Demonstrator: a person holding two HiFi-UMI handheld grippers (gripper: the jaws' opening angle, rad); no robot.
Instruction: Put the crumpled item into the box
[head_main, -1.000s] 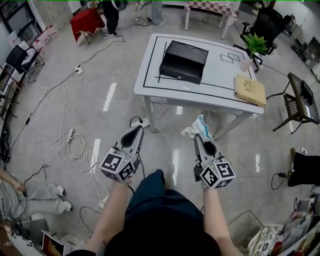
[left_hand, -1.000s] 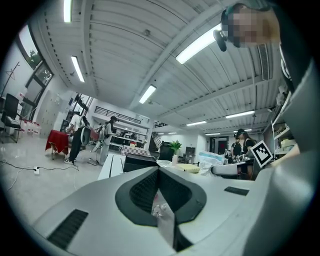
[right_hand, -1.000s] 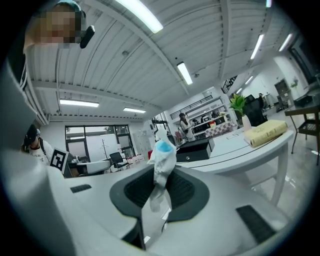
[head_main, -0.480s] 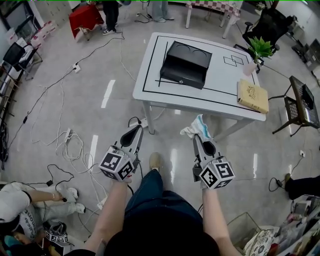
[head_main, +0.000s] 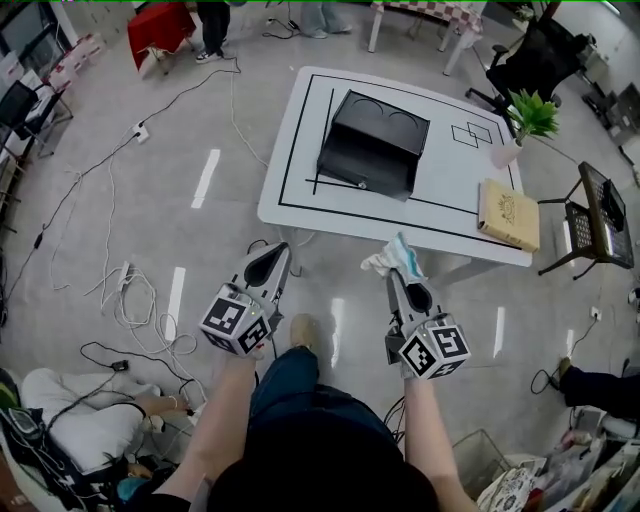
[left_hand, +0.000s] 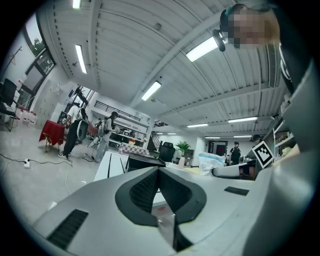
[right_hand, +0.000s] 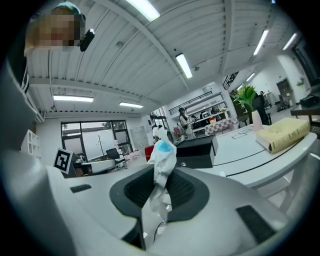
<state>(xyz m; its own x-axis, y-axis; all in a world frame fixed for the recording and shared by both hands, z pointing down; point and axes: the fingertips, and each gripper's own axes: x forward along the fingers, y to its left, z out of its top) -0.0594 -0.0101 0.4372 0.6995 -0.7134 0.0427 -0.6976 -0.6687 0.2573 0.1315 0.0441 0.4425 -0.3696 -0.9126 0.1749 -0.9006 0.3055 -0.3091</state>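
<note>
- The box (head_main: 372, 145) is black and stands on a white worktop (head_main: 300, 175), inside a black outline taped on the top. It is the landmark for every place below, as seen from the head view.
- The crumpled item (head_main: 396, 258), white with a pale blue patch, is well apart from the box. It is off the worktop, on the near side of the box and slightly to its right, in the air just beyond the worktop's near edge.
- The right hand-held gripper (right_hand: 159, 179) has its jaws closed narrowly on the crumpled item. The pads pinch the lower part of the item, and the rest sticks up loose above the jaws. It points toward the box from the near side.
- The left hand-held gripper (left_hand: 159, 170) has its jaws together at the tips with nothing between them. It is near and left of the box, over the floor (head_main: 200, 240) and short of the worktop's edge, and it too points toward the box.
- A tan book (head_main: 508, 213) lies flat to the right of the box, close to the worktop's near right corner.
- A potted plant (head_main: 530, 112) stands to the right of the box, at the worktop's right edge and beyond the book.
- Loose cables (head_main: 130, 295) trail over the floor far left of the box.
- A person (head_main: 90, 420) sits low on the floor, well nearer than the box and far to its left.
</note>
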